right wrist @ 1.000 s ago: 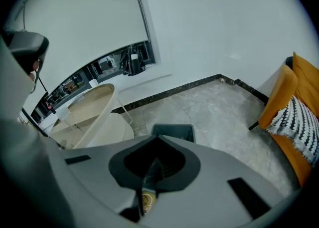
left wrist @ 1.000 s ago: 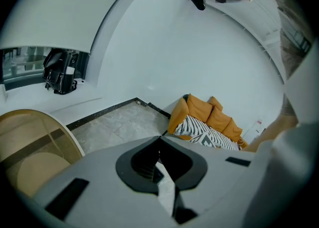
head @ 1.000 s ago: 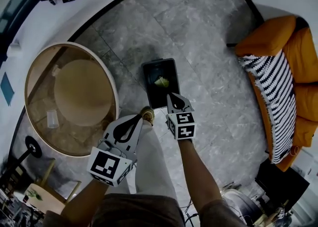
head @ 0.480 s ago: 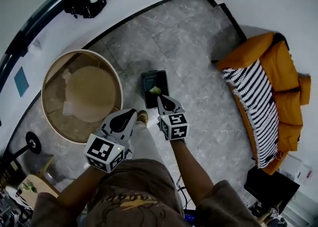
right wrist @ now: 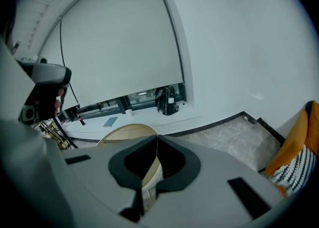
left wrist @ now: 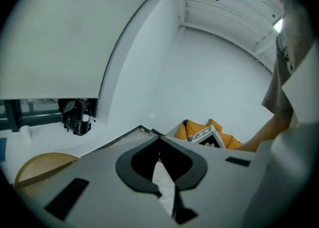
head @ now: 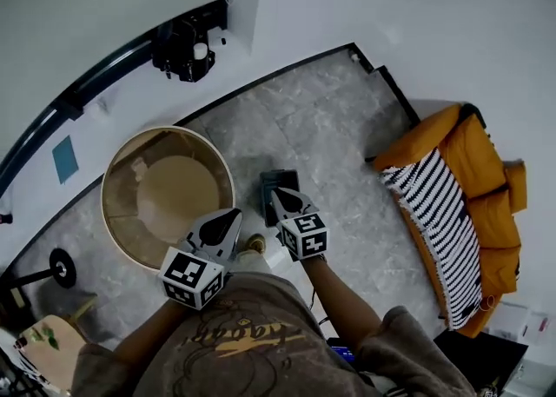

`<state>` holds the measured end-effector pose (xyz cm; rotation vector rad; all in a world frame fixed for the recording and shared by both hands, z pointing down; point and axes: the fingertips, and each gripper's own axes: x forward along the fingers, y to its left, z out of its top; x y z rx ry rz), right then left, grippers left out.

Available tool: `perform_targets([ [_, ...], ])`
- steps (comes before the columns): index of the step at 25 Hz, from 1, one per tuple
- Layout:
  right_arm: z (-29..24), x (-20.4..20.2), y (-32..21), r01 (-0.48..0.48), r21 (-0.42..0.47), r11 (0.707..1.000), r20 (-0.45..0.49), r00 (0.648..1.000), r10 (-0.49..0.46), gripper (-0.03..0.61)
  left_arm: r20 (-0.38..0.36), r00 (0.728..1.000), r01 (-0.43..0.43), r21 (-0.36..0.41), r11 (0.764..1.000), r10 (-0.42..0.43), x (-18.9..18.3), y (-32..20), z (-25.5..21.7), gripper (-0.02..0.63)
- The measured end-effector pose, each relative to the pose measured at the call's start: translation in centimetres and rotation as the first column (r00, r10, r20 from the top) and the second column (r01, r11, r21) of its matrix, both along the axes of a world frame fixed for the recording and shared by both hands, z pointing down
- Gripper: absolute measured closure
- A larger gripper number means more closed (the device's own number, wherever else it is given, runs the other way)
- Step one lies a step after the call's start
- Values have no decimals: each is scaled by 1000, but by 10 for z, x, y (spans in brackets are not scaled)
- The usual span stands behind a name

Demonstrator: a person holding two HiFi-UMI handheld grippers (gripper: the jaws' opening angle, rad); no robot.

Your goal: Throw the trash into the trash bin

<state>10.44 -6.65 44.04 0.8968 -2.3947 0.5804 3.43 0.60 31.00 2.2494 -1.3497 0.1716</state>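
Observation:
The black trash bin (head: pixel 271 183) stands on the grey stone floor, far below, between the round table and the sofa. My right gripper (head: pixel 277 192) hangs over it in the head view and hides most of its inside, so no trash shows. It is shut with nothing held, its tips meeting in the right gripper view (right wrist: pixel 157 135). My left gripper (head: pixel 235 212) is beside it, over the table's near edge. Its jaws are shut too and hold nothing (left wrist: pixel 159 138). Both point outward and slightly down.
A round wooden table (head: pixel 169 191) stands left of the bin. An orange sofa (head: pixel 452 139) with a striped black-and-white cushion (head: pixel 439 213) is at the right. A black bag (head: pixel 184 46) sits on the window ledge. The person's shoe (head: pixel 254 243) is near the bin.
Both grippers have risen well above the bin and the floor. The head view has climbed too, so the bin, table and sofa look smaller. The jaws stay shut.

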Motion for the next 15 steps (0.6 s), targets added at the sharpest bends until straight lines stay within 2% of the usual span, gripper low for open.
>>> perform_targets([
  [5, -19, -55, 10, 110, 11, 994, 16, 994, -110, 558, 10, 993, 121, 14, 993, -121, -46, 16, -13, 595],
  [8, -20, -103, 31, 220, 4, 975, 26, 975, -220, 558, 21, 977, 211, 20, 977, -212, -83, 33, -19, 594],
  [11, -22, -161, 55, 346, 6, 938, 40, 937, -346, 558, 33, 943, 331, 25, 943, -331, -130, 57, -23, 595],
  [15, -25, -242, 96, 489, 11, 872, 66, 870, -488, 558, 50, 878, 475, 26, 879, -476, -192, 99, -25, 595],
])
